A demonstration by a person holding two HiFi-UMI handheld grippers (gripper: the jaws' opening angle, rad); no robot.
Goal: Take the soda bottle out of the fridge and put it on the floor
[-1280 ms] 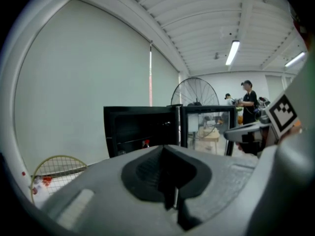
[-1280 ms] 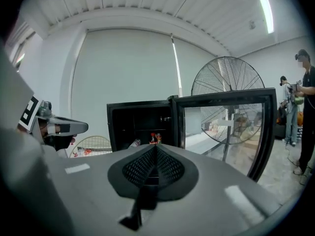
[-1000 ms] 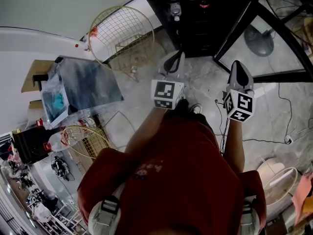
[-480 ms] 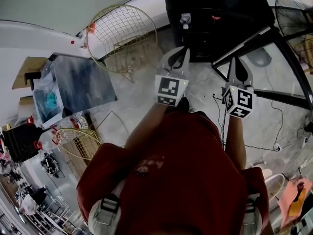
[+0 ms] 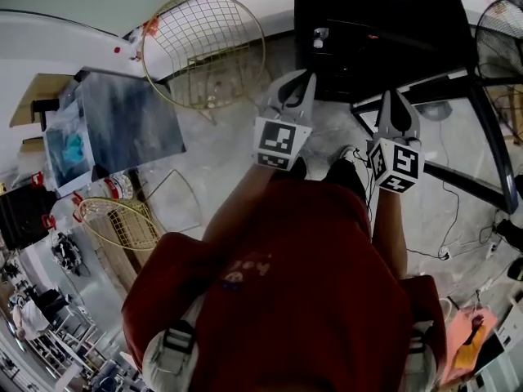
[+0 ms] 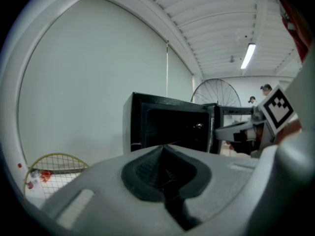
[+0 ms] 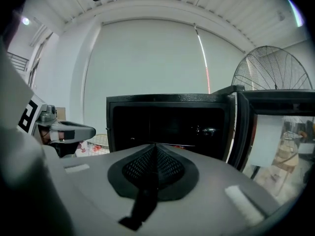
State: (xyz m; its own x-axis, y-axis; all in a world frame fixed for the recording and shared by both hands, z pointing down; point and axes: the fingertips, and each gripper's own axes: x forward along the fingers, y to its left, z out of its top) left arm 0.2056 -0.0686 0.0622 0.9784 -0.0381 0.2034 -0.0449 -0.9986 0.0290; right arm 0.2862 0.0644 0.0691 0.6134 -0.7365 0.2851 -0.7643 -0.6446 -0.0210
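The black fridge (image 5: 368,23) stands open at the top of the head view, its glass door (image 5: 458,113) swung out to the right. Inside it, a pale-capped bottle (image 5: 320,37) shows on a shelf. My left gripper (image 5: 299,78) is shut and empty, pointing at the fridge's left side, a short way in front of it. My right gripper (image 5: 395,96) is also shut and empty, near the door's hinge edge. The left gripper view shows the dark fridge (image 6: 167,124) interior beyond the meeting jaws (image 6: 162,146). The right gripper view faces the fridge (image 7: 167,122) opening straight on, with a glint (image 7: 209,130) inside.
A round gold wire chair (image 5: 204,51) stands left of the fridge, and a standing fan (image 5: 500,31) to its right. A grey board (image 5: 131,121) lies on the floor at left. Cables (image 5: 441,251) trail across the tiles on the right.
The person has stepped toward the fridge, which now looms larger. Both grippers have come closer to its opening and stay shut.
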